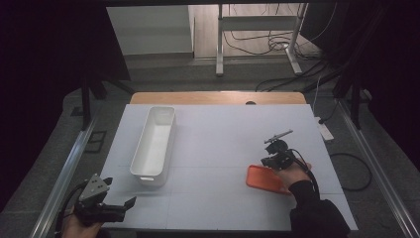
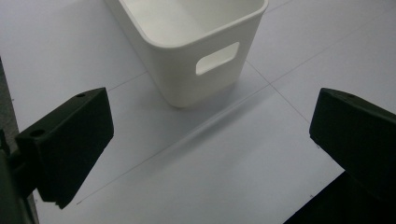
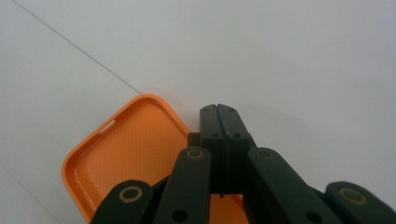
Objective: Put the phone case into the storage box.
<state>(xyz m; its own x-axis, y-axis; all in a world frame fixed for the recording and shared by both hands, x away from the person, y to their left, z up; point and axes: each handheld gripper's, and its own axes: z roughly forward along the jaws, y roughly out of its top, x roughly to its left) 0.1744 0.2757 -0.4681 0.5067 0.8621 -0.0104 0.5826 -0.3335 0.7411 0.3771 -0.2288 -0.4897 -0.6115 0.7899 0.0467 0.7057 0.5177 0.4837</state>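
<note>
While the right claw [image 3: 218,108] sits clenched at the orange case's [image 3: 130,154] rim, its thin grip could slip; left claw [image 2: 210,154] gapes.

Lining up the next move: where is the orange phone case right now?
The orange phone case lies flat on the table's near-right part in the high view, beneath the right gripper, far right of the white bin.

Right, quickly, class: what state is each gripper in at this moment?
Left gripper: open, holding nothing, fingers wide apart facing the white bin.
Right gripper: shut over the orange tray's edge; grip on it cannot be told.
</note>
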